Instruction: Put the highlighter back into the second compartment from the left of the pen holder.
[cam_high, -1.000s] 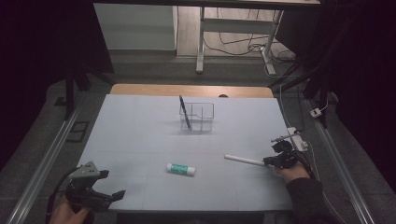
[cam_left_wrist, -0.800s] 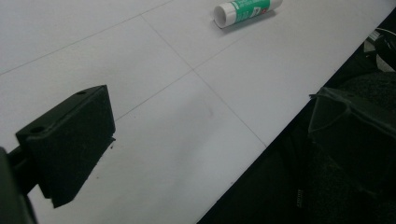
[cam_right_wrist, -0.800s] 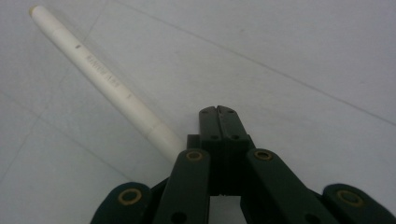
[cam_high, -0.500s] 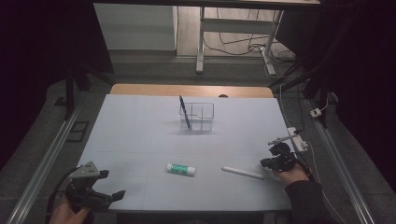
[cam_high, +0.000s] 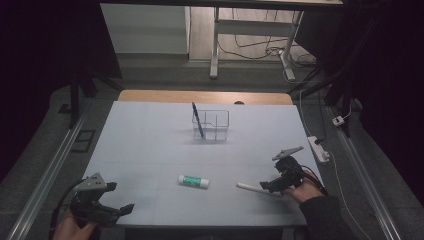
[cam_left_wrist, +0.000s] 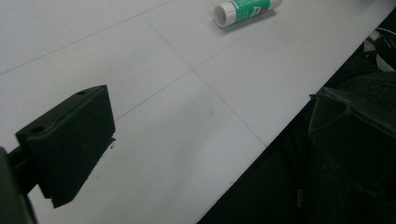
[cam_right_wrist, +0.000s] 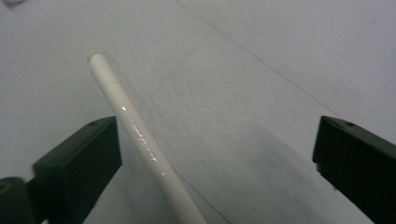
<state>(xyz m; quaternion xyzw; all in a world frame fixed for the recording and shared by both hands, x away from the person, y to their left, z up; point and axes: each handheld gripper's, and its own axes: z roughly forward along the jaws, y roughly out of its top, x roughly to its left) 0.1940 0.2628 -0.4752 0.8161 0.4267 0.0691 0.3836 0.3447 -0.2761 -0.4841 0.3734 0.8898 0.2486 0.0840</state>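
A white pen (cam_high: 254, 189) lies on the white table mat near its front right. My right gripper (cam_high: 270, 186) stands open around the pen's near end, its jaws having just been opening. In the right gripper view the pen (cam_right_wrist: 135, 135) rests on the mat between the wide jaws of that gripper (cam_right_wrist: 215, 140), close to the left one, with neither pad pressing on it. A green and white glue stick (cam_high: 194, 181) (cam_left_wrist: 245, 9) lies mid-front. My left gripper (cam_high: 120, 197) (cam_left_wrist: 210, 121) is open with nothing between its jaws at the front left corner.
A clear divided container (cam_high: 216, 125) stands at mid-table with a dark blue pen (cam_high: 197, 120) leaning in it. The mat (cam_high: 150, 145) ends at a wooden strip at the back. A white power strip (cam_high: 318, 148) lies off the right edge.
The right gripper carried the white pen toward the front edge, set it on the mat and opened off it. The left gripper stayed where it was.
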